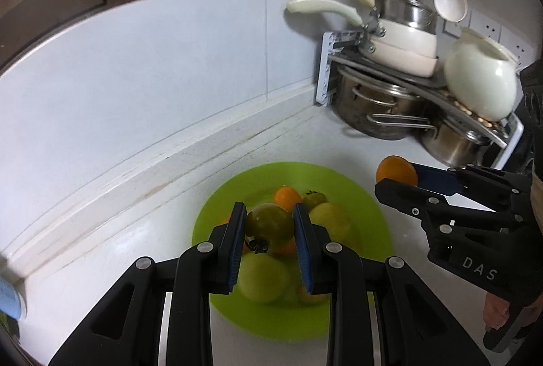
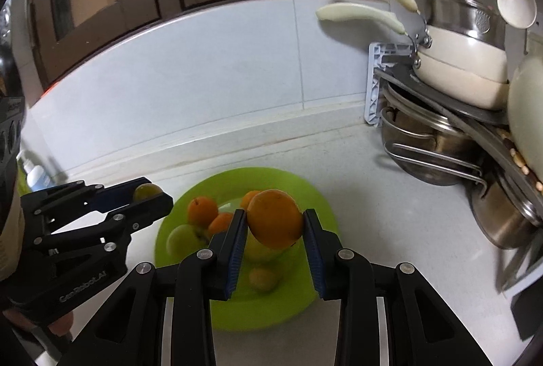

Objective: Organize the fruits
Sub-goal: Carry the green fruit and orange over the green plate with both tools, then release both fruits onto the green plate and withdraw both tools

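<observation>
Green tomato [image 1: 269, 223] clamped in the left gripper [image 1: 269, 242], orange [image 2: 275, 218] clamped in the right gripper [image 2: 275, 249], both above the bowl [image 1: 370, 206]; next, seemingly, carry them apart to sort.

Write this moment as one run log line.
left gripper: shut on green tomato | right gripper: shut on orange | both above green plate

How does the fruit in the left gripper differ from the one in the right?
Colour: the green tomato in the left gripper is dull olive green; the orange in the right gripper is bright orange.
Surface: the green tomato shows a dark stem cap at its lower side; the orange shows none.
Shared: both are round, clamped between blue pads, and held above the green plate.
</observation>
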### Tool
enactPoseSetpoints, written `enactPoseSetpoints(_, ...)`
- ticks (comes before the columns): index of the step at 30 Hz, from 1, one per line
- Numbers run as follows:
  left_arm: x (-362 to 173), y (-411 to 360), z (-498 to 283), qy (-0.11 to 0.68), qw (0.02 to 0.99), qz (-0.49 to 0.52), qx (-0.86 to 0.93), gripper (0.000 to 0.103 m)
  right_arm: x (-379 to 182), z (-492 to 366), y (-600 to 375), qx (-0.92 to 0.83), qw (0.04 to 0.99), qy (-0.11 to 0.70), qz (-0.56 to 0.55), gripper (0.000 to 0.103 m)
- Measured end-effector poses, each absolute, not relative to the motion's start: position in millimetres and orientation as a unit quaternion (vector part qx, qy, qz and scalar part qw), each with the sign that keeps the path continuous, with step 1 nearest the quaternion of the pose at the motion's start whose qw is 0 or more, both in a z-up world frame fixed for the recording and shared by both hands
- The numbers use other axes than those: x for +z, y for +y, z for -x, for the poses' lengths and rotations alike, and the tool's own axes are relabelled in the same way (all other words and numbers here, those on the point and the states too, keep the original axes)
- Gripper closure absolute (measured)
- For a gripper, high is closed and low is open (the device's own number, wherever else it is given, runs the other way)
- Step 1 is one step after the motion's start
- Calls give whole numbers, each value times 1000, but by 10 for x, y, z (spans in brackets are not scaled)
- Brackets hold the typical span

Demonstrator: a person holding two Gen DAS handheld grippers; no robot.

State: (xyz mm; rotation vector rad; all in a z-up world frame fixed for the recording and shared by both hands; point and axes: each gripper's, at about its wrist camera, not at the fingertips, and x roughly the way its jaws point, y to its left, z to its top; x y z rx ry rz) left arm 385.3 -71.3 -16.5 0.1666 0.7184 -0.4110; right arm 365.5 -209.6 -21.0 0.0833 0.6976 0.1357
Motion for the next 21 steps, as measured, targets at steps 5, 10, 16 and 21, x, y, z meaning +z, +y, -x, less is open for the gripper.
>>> enactPoseSetpoints(5,-304,-802,-4114,366,904,-90,-201,75,-341,-3860,-2227,63,930,358,-45,69)
enactPoseSetpoints(10,-448,-856,-4312,380,898,-96,-198,75,-444,-4011,-2324,60,925,373,-53,69)
enactPoseSetpoints(16,-559,-916,-4436,388,894,-103,-198,75,-505,-4115,-2364,58,919,387,-54,69)
enactPoseSetpoints(21,-579,-935,-4464,393,890,-102,-206,74,-545,-4135,-2363,60,916,393,-55,68)
